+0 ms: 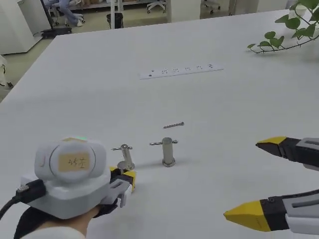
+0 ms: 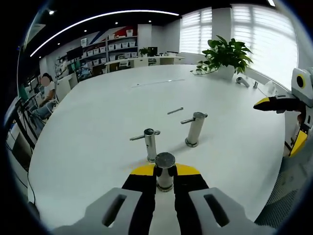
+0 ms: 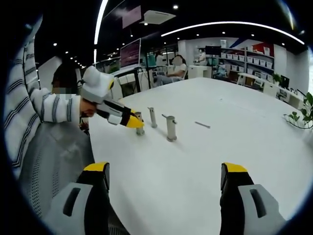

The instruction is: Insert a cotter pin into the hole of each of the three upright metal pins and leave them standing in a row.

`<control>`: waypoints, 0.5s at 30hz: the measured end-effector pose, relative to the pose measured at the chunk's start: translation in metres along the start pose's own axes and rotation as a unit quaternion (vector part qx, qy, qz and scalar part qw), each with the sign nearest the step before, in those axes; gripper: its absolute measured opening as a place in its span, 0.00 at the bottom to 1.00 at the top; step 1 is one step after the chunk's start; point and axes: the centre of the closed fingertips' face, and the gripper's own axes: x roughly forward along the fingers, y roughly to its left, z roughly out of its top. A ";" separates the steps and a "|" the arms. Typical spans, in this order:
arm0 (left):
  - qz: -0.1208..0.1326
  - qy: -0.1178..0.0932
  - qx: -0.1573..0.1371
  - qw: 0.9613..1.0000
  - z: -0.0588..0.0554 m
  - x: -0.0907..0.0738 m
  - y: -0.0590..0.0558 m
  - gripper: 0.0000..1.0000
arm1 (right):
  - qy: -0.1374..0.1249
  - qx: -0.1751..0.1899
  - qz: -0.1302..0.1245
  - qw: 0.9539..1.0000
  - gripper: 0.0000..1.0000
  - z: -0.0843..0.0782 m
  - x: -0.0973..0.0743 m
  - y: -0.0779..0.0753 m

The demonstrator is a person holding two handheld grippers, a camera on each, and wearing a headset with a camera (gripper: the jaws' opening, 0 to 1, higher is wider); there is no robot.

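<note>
1. Cotter pin (image 1: 173, 125) lies loose on the counter (image 1: 239, 109), just beyond the fitted pin (image 1: 168, 152), nearer the counter's near edge than its far one.
2. Left gripper (image 1: 125, 179) has its fingers (image 2: 142, 170) clenched on the bare third pin (image 2: 165, 160), which stands upright.
3. Right gripper (image 3: 165, 169) hangs released. It should pinch the cotter pin near its head and line it up with the hole while the left steadies the third pin.

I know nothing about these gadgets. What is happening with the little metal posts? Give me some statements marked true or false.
1. Two standing metal pins each carry a cotter pin. True.
2. The left gripper is open and empty. False: it is shut on the third metal pin.
3. A loose cotter pin lies on the table, beyond the pins. True.
4. The right gripper clamps a cotter pin. False: its jaws stand apart and empty.
</note>
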 end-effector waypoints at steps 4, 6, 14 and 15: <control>0.004 -0.001 0.015 1.000 0.000 0.000 -0.001 0.11 | 0.000 0.004 0.003 1.000 0.95 0.000 0.001 0.001; 0.007 -0.002 0.011 1.000 0.000 0.000 -0.001 0.11 | 0.003 0.007 0.004 1.000 0.95 -0.001 0.002 0.001; 0.018 -0.005 -0.007 1.000 0.000 -0.001 0.000 0.12 | 0.013 0.004 0.007 1.000 0.95 -0.006 0.002 0.001; 0.018 -0.006 -0.010 1.000 0.000 -0.001 0.000 0.12 | 0.013 0.004 0.006 1.000 0.95 -0.007 0.002 0.001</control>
